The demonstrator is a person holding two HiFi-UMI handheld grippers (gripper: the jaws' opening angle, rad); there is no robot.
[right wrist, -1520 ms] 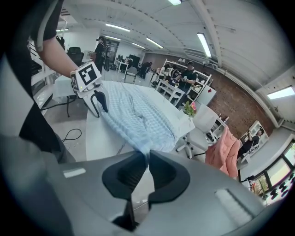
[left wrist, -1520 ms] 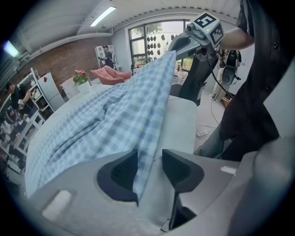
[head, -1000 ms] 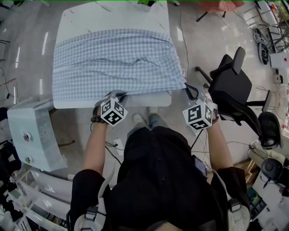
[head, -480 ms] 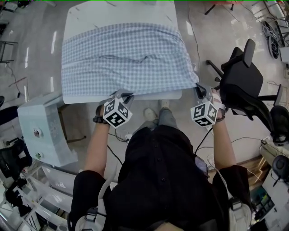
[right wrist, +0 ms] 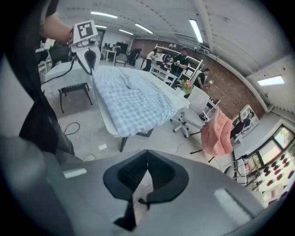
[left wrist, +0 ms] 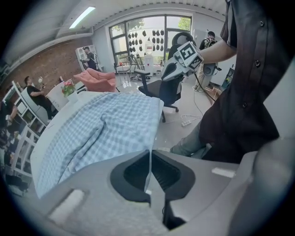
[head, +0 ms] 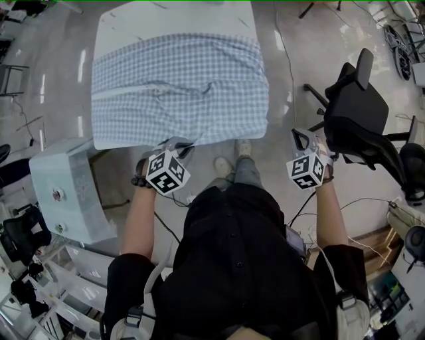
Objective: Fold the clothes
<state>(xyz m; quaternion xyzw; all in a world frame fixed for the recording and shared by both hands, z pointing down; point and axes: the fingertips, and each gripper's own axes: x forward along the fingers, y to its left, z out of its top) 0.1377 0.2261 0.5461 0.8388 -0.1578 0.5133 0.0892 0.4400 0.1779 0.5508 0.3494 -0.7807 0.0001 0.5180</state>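
A blue-and-white checked cloth (head: 179, 86) lies spread over the white table (head: 172, 20), and its near edge hangs off the front. My left gripper (head: 180, 142) is at that near edge, shut, with a thin strip of the cloth (left wrist: 106, 129) pinched between its jaws (left wrist: 150, 154). My right gripper (head: 300, 136) hangs over the floor to the right of the table, apart from the cloth (right wrist: 133, 99). Its jaws have just been closing and stand shut (right wrist: 147, 154) with nothing between them.
A black office chair (head: 352, 113) stands close to the right of my right gripper. A white cabinet (head: 66, 192) is at the table's near left corner. Farther off are a white chair (right wrist: 196, 106) and a pink cloth (right wrist: 216, 131) draped over a seat.
The cloth's near right corner, stretched out at the right gripper before, has dropped back against the table. The right gripper now sits clear of it to the right. The left gripper stays at the near edge.
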